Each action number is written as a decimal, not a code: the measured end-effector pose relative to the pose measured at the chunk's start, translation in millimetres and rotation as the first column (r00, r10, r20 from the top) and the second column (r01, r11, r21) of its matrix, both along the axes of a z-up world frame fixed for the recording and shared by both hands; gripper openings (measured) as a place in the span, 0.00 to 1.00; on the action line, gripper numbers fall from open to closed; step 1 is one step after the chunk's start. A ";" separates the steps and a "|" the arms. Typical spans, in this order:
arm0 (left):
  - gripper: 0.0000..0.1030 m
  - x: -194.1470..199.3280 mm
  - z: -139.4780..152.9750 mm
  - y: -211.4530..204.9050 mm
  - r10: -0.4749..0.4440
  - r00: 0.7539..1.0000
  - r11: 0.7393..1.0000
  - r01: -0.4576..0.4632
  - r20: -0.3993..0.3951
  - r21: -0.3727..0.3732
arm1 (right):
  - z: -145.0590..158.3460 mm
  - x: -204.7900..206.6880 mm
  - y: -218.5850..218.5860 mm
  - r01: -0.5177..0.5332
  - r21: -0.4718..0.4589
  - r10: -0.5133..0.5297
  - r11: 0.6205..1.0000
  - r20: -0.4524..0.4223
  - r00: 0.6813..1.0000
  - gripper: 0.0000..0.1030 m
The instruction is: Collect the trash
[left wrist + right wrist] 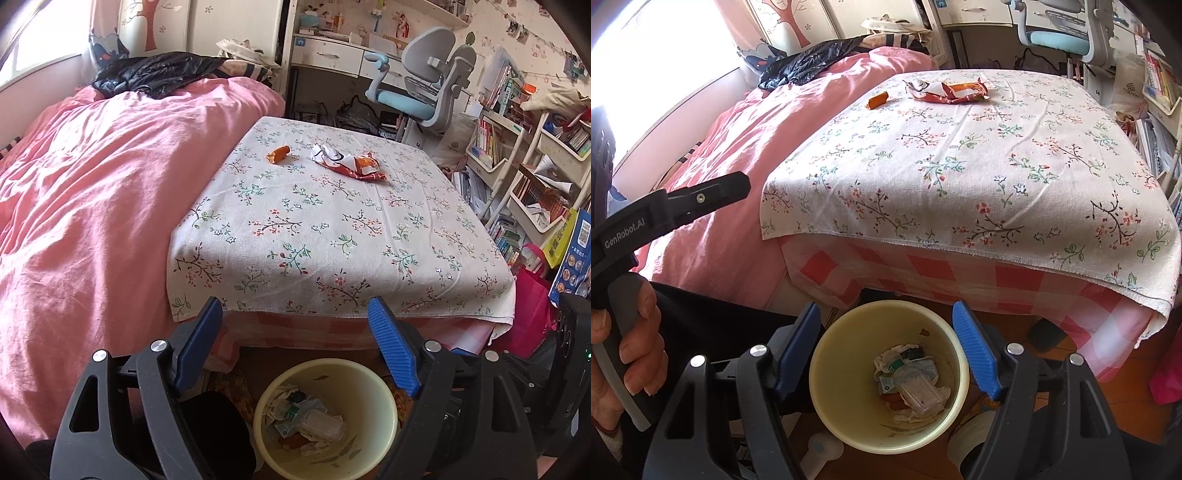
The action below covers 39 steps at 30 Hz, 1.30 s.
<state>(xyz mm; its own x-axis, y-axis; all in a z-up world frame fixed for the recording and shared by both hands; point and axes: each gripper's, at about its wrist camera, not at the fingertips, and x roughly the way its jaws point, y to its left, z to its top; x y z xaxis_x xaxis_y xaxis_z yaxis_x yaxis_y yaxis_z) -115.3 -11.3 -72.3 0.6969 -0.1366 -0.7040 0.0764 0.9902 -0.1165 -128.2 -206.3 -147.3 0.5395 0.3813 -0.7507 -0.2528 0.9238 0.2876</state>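
Observation:
A cream waste bin (388,402) (827,376) stands on the floor below the table's near edge, holding several crumpled papers and a clear plastic wrapper (919,397). My left gripper (295,310) hangs open above the bin with nothing between its blue pads. My right gripper (886,314) is also open and empty, right over the bin's mouth. On the far side of the floral tablecloth (332,229) (979,162) lie a small orange wrapper (279,154) (878,100) and a crumpled red-and-white snack bag (351,164) (947,90).
A pink quilt (92,184) covers the bed to the left, with a black jacket (155,74) on it. A grey and blue desk chair (424,85) and crowded bookshelves (524,166) stand behind and right. A hand (624,350) grips the left tool's handle.

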 end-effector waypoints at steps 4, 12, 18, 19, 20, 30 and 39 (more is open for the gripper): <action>0.77 -0.3 0.4 -0.2 0.001 1.000 1.000 -0.001 0.003 0.005 | 0.0 0.4 -0.3 0.001 -0.002 -0.001 1.000 0.001 1.000 0.70; 0.80 -0.1 0.5 0.0 0.004 1.000 1.000 -0.004 0.006 0.008 | 0.2 0.8 -0.6 0.003 -0.004 -0.003 1.000 0.006 1.000 0.71; 0.81 0.0 0.5 0.0 0.004 1.000 1.000 -0.004 0.006 0.009 | 1.1 1.2 -0.4 0.005 -0.004 -0.005 1.000 0.012 1.000 0.71; 0.81 0.0 0.4 -0.2 0.004 1.000 1.000 -0.004 0.006 0.010 | 1.2 1.3 -0.3 0.006 -0.004 -0.006 1.000 0.013 1.000 0.71; 0.81 0.0 0.6 0.1 0.004 1.000 1.000 -0.004 0.006 0.010 | 1.3 1.6 -0.5 0.007 -0.004 -0.007 1.000 0.014 1.000 0.71; 0.82 -0.4 1.4 -0.8 0.006 1.000 1.000 -0.006 0.008 0.012 | 2.4 0.7 -0.1 0.013 -0.003 -0.012 1.000 0.025 1.000 0.71; 0.83 1.7 2.7 0.9 0.007 1.000 1.000 -0.007 0.010 0.015 | 6.0 0.7 0.5 0.022 -0.003 -0.022 1.000 0.045 0.999 0.71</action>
